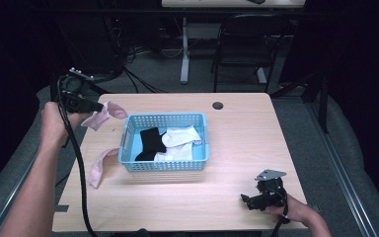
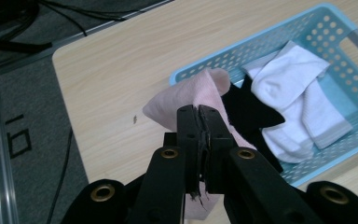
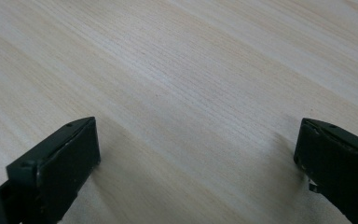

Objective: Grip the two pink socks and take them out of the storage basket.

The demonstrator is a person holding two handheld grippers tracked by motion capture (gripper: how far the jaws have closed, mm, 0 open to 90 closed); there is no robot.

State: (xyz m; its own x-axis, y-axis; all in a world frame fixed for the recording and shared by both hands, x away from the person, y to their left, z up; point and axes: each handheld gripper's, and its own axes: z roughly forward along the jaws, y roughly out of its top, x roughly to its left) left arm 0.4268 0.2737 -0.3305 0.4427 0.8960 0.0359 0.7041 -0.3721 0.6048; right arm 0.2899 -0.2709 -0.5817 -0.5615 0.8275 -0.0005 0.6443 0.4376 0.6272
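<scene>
The left tongs point(image 2: 198, 122) are pinching a soft, light pink cotton sock point(image 2: 186, 100) by its edge, dangling limply beside the perforated blue plastic basket point(image 1: 128, 129); the right tongs point(image 1: 256, 200) are resting open on the table point(image 1: 237, 123).

Lab or office workroom: dark surround, grey carpet, cable bundles point(image 1: 128, 59) on floor, folding chair point(image 1: 244, 44), second desk's leg point(image 1: 184, 49) behind.

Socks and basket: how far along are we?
Done: a black sock and white socks lie in the blue basket. In hand: the left gripper is shut on a pink sock. Left: another pink sock on the table. Right gripper rests open.
</scene>
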